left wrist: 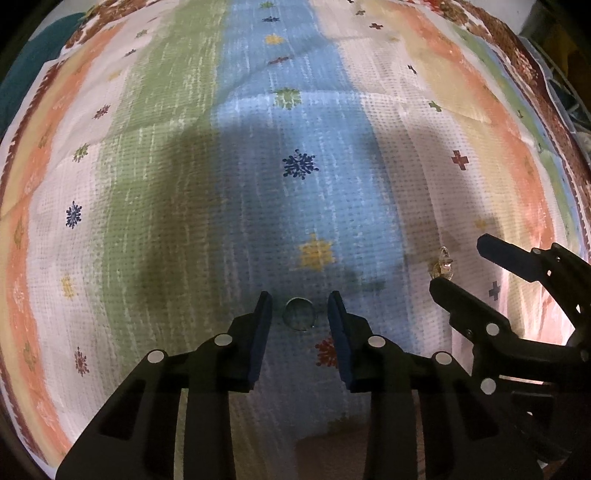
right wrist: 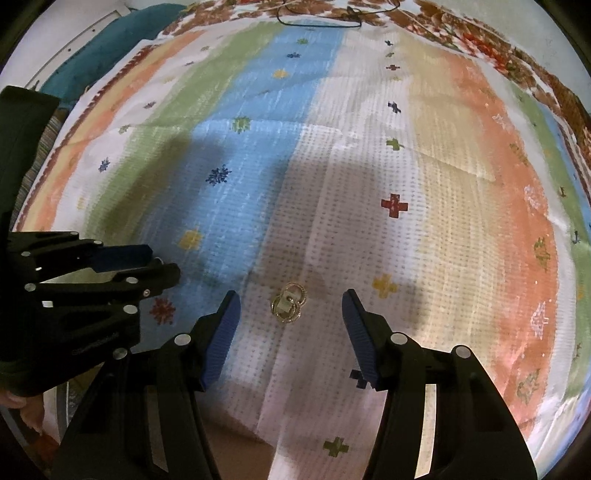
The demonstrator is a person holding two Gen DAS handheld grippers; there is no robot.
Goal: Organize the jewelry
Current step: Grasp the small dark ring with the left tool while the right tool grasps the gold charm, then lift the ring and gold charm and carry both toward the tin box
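A plain ring lies flat on the blue stripe of the striped cloth, between the tips of my open left gripper, apart from both pads. A pair of gold hoop earrings on a small clear card lies on the white stripe between the tips of my open right gripper, untouched. The earrings also show in the left wrist view, between the right gripper's fingers. The left gripper shows in the right wrist view at the left.
The cloth covers the whole surface, with creases and small printed crosses and snowflakes. A teal fabric lies beyond its far left edge. A dark cord lies at the far edge. A wire rack stands at the right.
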